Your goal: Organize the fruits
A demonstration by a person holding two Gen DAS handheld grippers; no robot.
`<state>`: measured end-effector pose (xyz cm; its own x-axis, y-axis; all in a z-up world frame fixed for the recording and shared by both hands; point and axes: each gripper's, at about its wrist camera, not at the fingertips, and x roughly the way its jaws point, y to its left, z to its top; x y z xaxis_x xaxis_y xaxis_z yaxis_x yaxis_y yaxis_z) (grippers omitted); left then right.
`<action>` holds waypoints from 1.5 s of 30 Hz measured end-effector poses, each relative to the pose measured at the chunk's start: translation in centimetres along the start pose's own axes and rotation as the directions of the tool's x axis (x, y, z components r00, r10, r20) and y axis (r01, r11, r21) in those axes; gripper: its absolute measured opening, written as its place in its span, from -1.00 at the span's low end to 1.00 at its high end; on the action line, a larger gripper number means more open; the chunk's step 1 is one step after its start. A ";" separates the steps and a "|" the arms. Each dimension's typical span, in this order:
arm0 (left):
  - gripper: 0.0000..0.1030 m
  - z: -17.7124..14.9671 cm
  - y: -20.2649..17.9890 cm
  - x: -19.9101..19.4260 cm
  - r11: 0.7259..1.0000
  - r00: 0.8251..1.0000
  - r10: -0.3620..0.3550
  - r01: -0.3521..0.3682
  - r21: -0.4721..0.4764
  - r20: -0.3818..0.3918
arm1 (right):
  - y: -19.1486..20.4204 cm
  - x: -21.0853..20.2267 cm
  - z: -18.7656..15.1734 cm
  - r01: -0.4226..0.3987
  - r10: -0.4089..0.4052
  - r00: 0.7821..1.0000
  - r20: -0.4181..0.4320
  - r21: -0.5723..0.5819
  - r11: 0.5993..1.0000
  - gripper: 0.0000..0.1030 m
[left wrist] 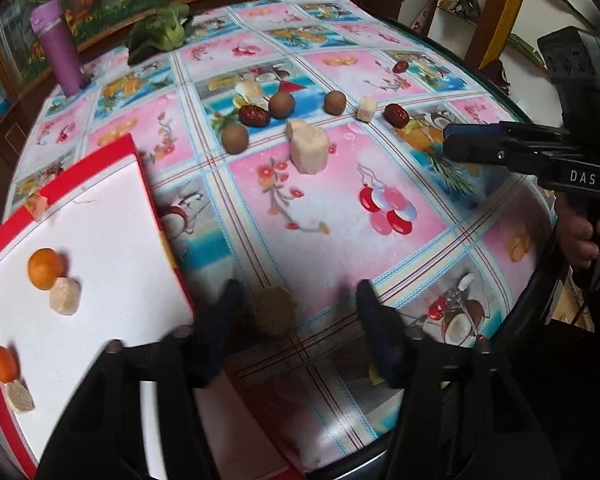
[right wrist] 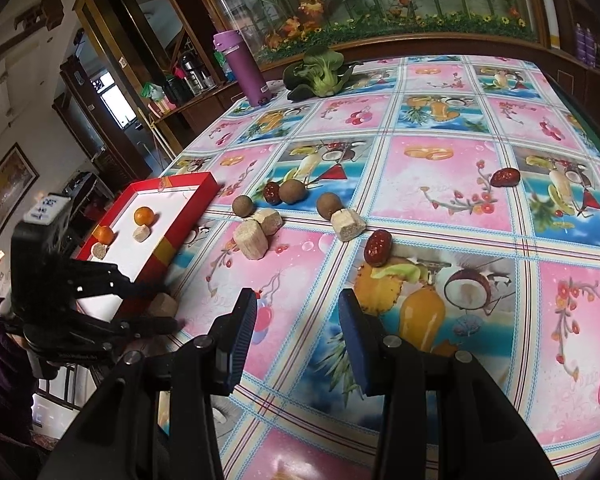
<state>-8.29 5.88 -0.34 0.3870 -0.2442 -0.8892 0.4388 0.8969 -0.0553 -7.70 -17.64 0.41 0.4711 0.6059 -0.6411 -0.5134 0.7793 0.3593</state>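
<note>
Left gripper (left wrist: 296,312) is over the near table edge, just right of the red tray (left wrist: 162,216) — jaws part open with a tan chunk (left wrist: 272,312) between them, blurred, so I can't tell if the pads press it. Right gripper (right wrist: 298,320) is part open, empty, above the tablecloth (right wrist: 440,184). Tray holds two oranges (left wrist: 44,268) and two chunks.

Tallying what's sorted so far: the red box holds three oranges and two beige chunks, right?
Not quite. The red box holds two oranges, not three. The two beige chunks are right. The right wrist view shows it plainly.
</note>
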 end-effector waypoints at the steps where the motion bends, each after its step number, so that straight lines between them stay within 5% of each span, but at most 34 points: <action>1: -0.19 -0.1 0.1 0.3 1.000 1.000 -0.008 0.008 -0.009 -0.018 | 0.3 0.2 0.3 -0.011 0.011 1.000 -0.006 -0.008 1.000 -0.19; 7: -0.36 -0.8 -0.7 0.3 0.999 0.999 -0.040 0.040 -0.027 -0.014 | 3.6 3.3 2.4 -0.046 0.042 0.998 -0.038 -0.098 0.994 -0.19; 19: -0.43 -1.7 -0.6 0.0 0.989 0.997 -0.060 0.067 -0.129 0.058 | 4.5 9.7 3.7 0.047 -0.059 0.990 -0.131 -0.094 0.994 -0.20; 22: -0.42 -2.0 -0.7 -0.2 0.989 0.997 -0.049 0.058 -0.136 0.065 | 4.6 9.8 3.7 0.060 -0.071 0.990 -0.119 -0.096 0.994 -0.25; 24: -0.40 -2.1 -0.7 -0.3 0.989 0.997 -0.036 0.046 -0.143 0.067 | 4.7 9.9 3.7 0.071 -0.082 0.990 -0.116 -0.101 0.992 -0.51; 36: -0.14 -2.3 -1.6 -0.3 0.995 0.998 -0.011 0.018 -0.103 0.070 | 2.9 6.6 2.4 0.028 -0.032 0.996 -0.083 -0.049 0.998 -0.51; 39: -0.22 -2.3 -1.7 -0.1 0.995 0.997 -0.006 0.013 -0.095 0.077 | 3.1 5.6 2.4 0.021 -0.024 0.998 -0.061 -0.053 0.998 -0.51; 41: -0.45 -2.1 -1.7 -0.1 0.995 0.997 0.011 -0.004 -0.096 0.080 | 3.4 5.0 2.3 0.018 -0.021 0.999 -0.048 -0.061 0.998 -0.51; 45: -0.45 -2.1 -1.9 0.0 0.995 0.996 0.014 -0.005 -0.096 0.089 | 4.1 4.2 2.2 0.008 -0.010 0.999 -0.031 -0.066 0.998 -0.51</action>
<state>-10.85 4.98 -1.18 0.4638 -0.2637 -0.8458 0.3566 0.9295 -0.0942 -6.29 -11.53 0.71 0.4538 0.5928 -0.6653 -0.5558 0.7719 0.3087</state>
